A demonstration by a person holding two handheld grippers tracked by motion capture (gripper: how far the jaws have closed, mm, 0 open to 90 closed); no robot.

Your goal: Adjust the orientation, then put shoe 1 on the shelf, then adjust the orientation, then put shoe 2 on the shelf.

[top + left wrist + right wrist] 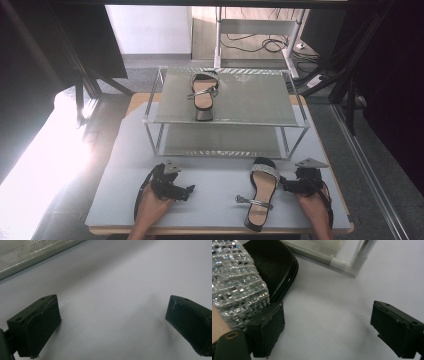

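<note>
While the two-tier rack [280, 121] carries one sandal [204, 95] on its top shelf, the mate [261, 192] lies on the table [215, 197] in front, so shelving appears half done. Right gripper [286, 186], jaws wide and empty, sits just beside that shoe; next it must close on it. Left gripper [186, 191] rests wide and empty; the right gripper view reveals the rhinestone strap [237, 287] against one jaw.

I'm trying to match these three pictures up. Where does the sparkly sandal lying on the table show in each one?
High view: sandal on the table, lower right of centre, beside the right gripper.
Left gripper view: not in it.
Right gripper view: its sparkly strap and black toe, upper left.
Shared landmark: the shoe rack.
</note>
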